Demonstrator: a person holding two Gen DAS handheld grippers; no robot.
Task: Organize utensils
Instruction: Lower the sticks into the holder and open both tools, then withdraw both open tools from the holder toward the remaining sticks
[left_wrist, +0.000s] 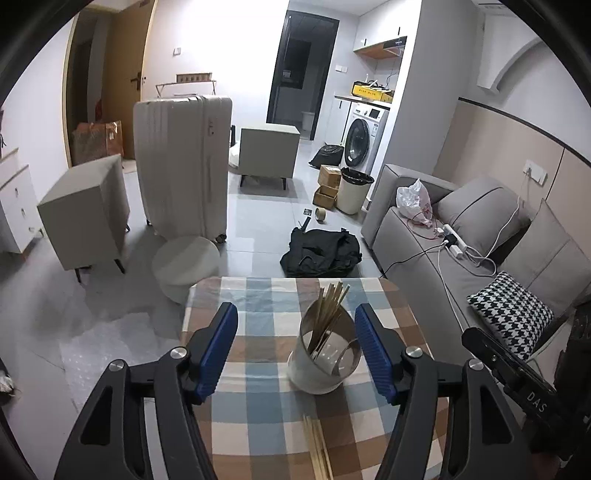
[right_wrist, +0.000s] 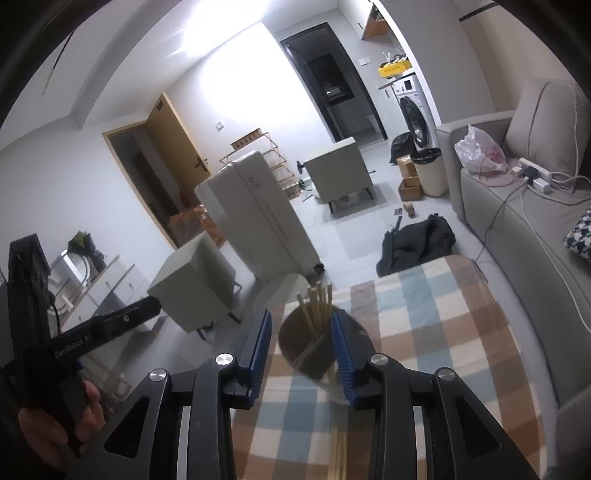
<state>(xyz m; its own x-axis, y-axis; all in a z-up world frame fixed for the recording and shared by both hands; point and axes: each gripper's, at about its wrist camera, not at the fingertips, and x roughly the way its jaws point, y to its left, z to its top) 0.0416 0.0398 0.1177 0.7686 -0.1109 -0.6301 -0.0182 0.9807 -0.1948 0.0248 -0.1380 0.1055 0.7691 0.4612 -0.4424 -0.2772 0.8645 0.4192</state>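
Both tools stand with jaws apart and nothing clamped between them. Left tool (left_wrist: 297, 341) hovers over the checked surface (left_wrist: 258, 295), its pads well apart, the utensil holder (left_wrist: 323, 360) standing upright just inside its right pad. Chopsticks (left_wrist: 330, 306) lean in the holder; more loose chopsticks (left_wrist: 317, 446) lie near, on the cloth. Right tool (right_wrist: 301, 349) is narrower, framing the holder without touching it.

surface: table under a checked cloth (left_wrist: 258, 417) | on it: utensil holder (left_wrist: 325, 354) upright with chopsticks inside | loose chopsticks (left_wrist: 317, 446) flat on the cloth, on the camera side of the holder, apart from it
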